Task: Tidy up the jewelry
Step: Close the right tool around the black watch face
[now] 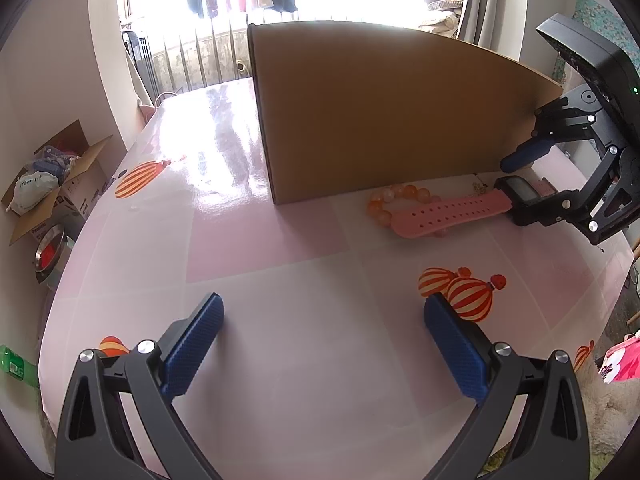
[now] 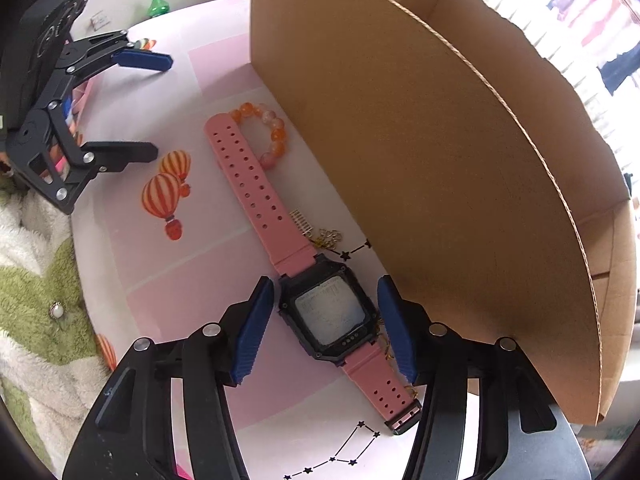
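The cardboard box (image 2: 460, 168) is the biggest thing here, its tall brown wall standing just beyond the outer finger of the right gripper (image 2: 326, 322). The table (image 1: 280, 240) carries a glossy pink-and-white checked cloth printed with striped balloons; bright window light glares off it, and clothes hang at the window behind.

The watch (image 2: 330, 312) lies flat on the cloth, its dark square case sitting between the right gripper's blue pads, which straddle it about half open with a gap on each side, so nothing is held. Its pink strap runs away ahead of the jaws and back beneath them. The case looks stiff and the sensible place to pinch, across its two sides; the strap is likely soft and would flop when lifted. The whole thing should be light, though the smooth case edges may slip.

Past the strap's far end lies the bead bracelet (image 2: 268, 132), round, hard and apt to roll. A small gold chain (image 2: 326, 236) sits just ahead of the jaws beside the strap.

The left gripper (image 1: 324, 336) stands wide open over bare cloth, empty, well apart from the jewelry.
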`<action>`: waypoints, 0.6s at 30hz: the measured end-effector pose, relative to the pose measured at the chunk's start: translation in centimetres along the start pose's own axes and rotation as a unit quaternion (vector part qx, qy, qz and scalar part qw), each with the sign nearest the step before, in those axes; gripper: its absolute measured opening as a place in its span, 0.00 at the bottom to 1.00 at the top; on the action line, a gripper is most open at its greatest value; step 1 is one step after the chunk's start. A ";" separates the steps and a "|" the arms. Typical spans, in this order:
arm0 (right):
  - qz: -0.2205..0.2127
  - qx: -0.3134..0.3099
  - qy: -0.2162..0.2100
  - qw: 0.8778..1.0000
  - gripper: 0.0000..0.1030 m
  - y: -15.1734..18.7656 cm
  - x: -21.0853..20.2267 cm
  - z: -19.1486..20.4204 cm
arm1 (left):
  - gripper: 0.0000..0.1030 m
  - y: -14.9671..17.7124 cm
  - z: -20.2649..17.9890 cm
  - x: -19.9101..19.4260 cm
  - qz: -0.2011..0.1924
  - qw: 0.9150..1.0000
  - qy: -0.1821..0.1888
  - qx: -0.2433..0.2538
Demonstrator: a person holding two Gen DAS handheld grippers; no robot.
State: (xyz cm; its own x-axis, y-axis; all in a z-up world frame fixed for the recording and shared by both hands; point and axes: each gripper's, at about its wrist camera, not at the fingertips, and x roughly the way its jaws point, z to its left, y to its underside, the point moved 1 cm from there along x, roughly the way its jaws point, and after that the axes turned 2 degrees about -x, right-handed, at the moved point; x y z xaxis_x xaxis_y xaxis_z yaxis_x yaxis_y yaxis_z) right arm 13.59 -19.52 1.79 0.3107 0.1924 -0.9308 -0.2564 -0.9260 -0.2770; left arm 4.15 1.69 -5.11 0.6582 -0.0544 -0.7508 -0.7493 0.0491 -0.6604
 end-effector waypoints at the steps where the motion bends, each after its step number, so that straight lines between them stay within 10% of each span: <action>1: 0.002 -0.008 -0.003 1.000 0.51 -0.2 0.2 -0.2 | 0.96 0.0 0.0 0.0 -0.001 1.000 0.001 0.001; 18: -0.006 0.022 -0.027 0.999 0.40 -0.8 -0.8 -0.4 | 0.83 -0.4 -1.1 -2.9 -0.075 0.997 0.024 0.026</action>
State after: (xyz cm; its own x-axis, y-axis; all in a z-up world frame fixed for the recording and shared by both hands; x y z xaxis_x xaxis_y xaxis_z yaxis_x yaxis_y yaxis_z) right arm 13.96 -19.04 2.87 0.2649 0.2225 -0.9383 -0.2929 -0.9085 -0.2982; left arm 2.46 0.75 -2.73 0.7568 -0.1135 -0.6437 -0.6376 0.0884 -0.7653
